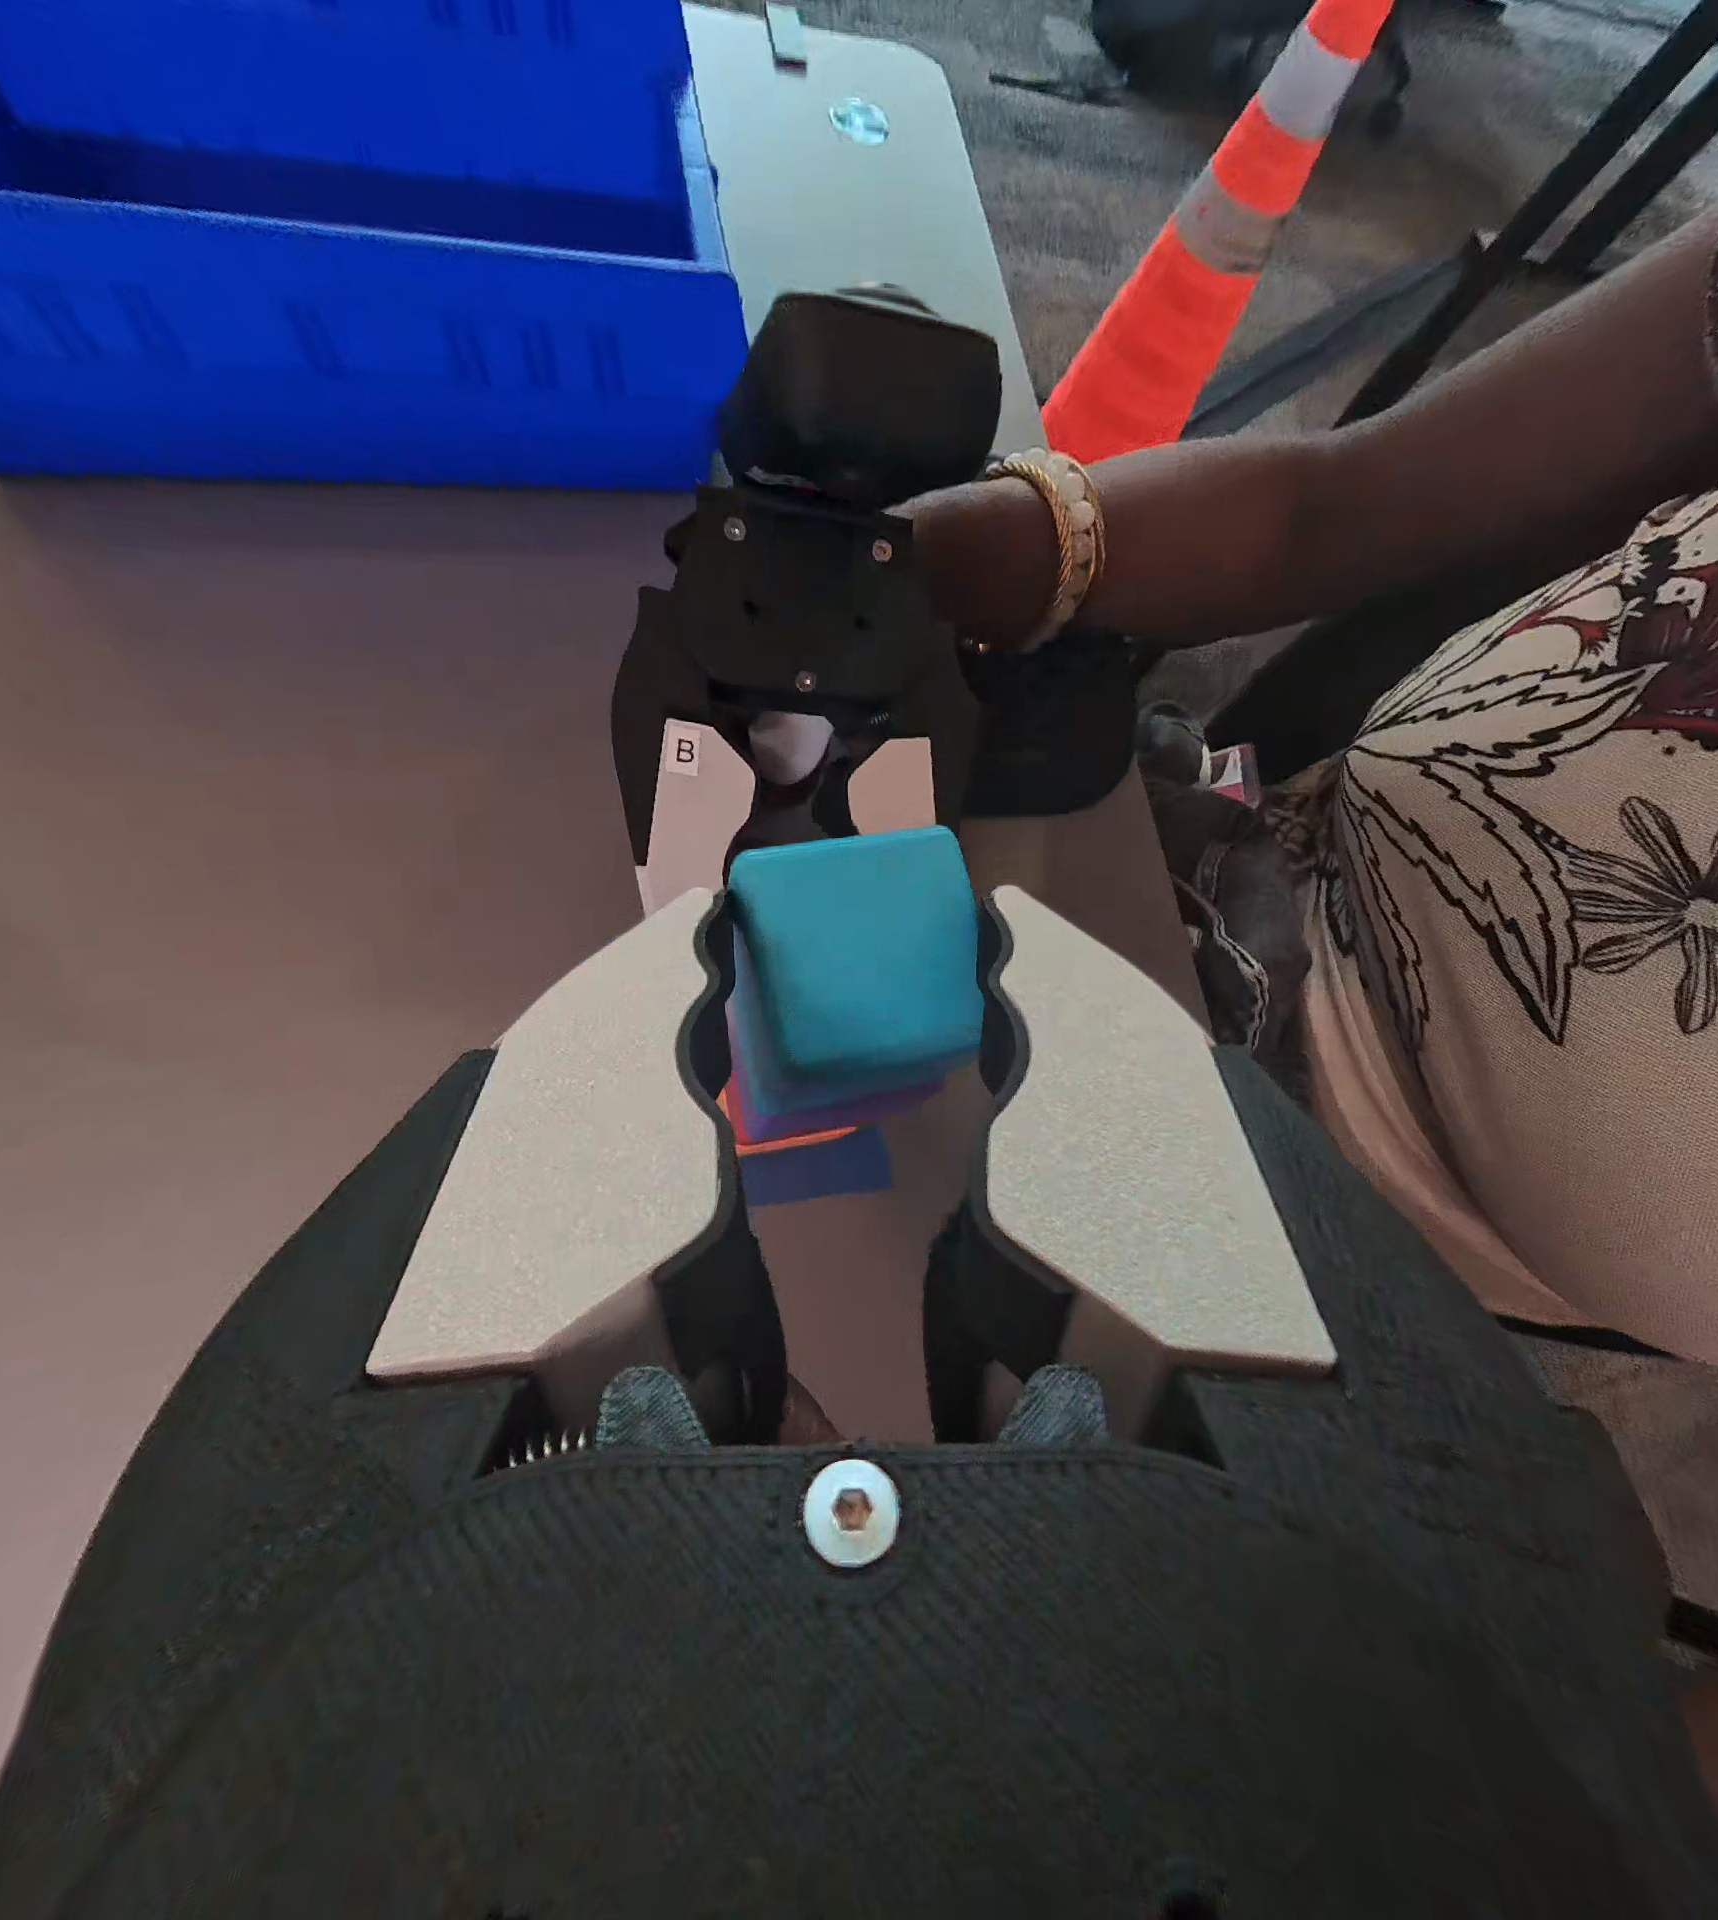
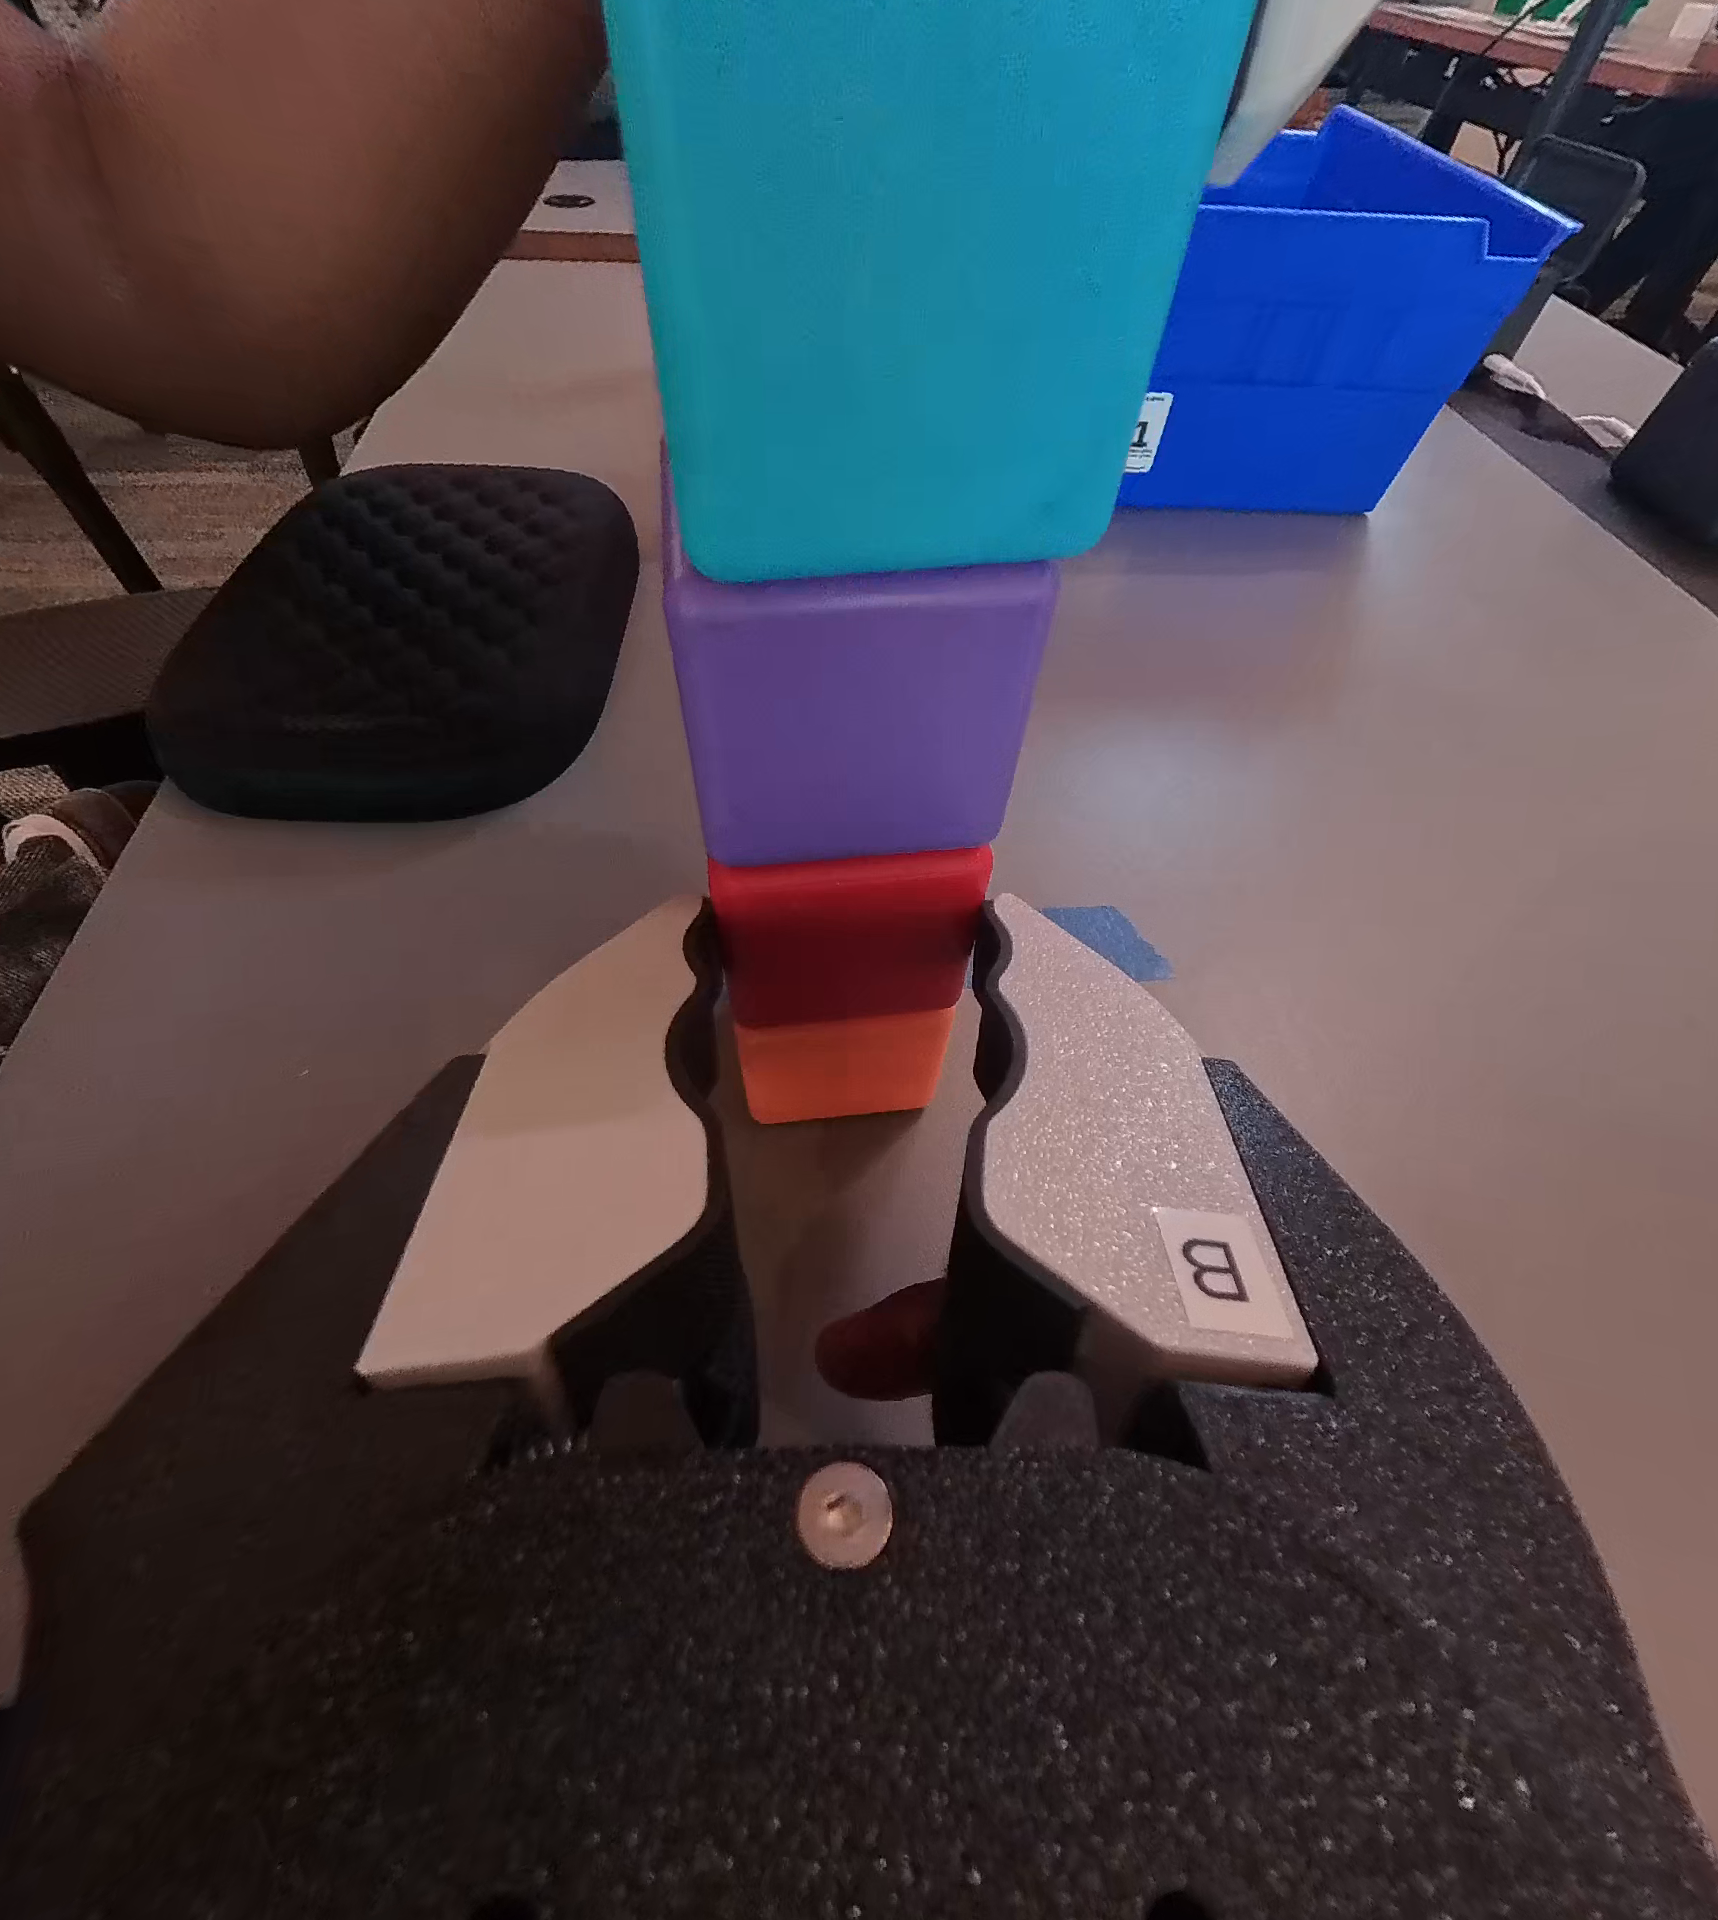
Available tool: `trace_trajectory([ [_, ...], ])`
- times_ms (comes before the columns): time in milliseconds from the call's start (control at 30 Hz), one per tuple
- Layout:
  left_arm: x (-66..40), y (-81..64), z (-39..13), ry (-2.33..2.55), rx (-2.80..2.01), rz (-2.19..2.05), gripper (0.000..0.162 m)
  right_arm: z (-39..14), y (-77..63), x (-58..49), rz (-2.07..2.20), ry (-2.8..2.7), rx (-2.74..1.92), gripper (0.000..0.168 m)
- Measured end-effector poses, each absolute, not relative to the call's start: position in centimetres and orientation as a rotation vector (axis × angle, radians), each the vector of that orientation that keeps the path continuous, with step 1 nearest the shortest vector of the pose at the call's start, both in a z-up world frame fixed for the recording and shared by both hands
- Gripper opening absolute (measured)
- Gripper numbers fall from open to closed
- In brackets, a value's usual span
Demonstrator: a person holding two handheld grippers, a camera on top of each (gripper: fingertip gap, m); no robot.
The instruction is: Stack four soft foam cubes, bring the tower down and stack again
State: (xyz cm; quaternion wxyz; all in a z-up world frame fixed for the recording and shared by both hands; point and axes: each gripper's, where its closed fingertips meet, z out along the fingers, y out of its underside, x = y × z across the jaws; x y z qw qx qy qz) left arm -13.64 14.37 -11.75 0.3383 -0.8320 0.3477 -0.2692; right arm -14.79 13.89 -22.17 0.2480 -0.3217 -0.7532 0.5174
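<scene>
A tower of four foam cubes stands on the grey table (image 2: 1354, 831): orange cube (image 2: 839, 1065) at the bottom, red cube (image 2: 844, 935), purple cube (image 2: 850, 717), teal cube (image 2: 896, 281) on top. In the left wrist view I look down on the tower: my left gripper (image 1: 850, 966) is closed to cube width with its pads against the teal cube (image 1: 855, 956); the purple cube (image 1: 834, 1112) shows beneath. My right gripper (image 2: 844, 961) is low, its pads against the red cube's sides. It also shows in the left wrist view (image 1: 793, 644) beyond the tower.
A blue bin (image 1: 294, 312) (image 2: 1322, 343) stands at the back of the table. A black quilted case (image 2: 398, 644) lies left of the tower. Blue tape (image 2: 1109, 940) marks the table by the tower. A person's arm (image 1: 1302, 520), a traffic cone (image 1: 1219, 239) off the table. The black quilted case (image 2: 398, 644) lies some 15 cm from my right tips, 20 cm from my left tips.
</scene>
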Motion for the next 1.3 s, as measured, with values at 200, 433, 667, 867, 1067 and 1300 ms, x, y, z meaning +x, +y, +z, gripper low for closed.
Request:
trace_trajectory([
  [200,-13.7,14.4,-11.8,0.944,-2.164,-0.679,0.045,-22.2,14.0,-14.8,1.408,-2.053,-0.883,0.047],
  [433,-13.6,14.2,-11.7,1.02,-2.103,-0.686,0.045,-22.2,13.9,-14.8,1.408,-2.051,-0.877,0.047],
  [667,-13.6,14.4,-11.7,0.991,-2.101,-0.683,0.045,-22.2,14.0,-14.9,1.413,-2.049,-0.887,0.047],
  [867,-13.6,14.6,-11.6,1.01,-2.064,-0.63,0.048,-22.2,14.0,-14.9,1.414,-2.048,-0.89,0.047],
  [1067,-13.8,15.3,-10.6,0.947,-1.915,-0.482,0.085,-23.3,14.0,-14.8,1.34,-2.116,-0.903,0.07],
  [1300,-16.2,13.9,-9.0,0.47,-1.531,-0.5,0.13,-17.3,15.4,-14.3,1.605,-1.822,-0.888,0.1],
])
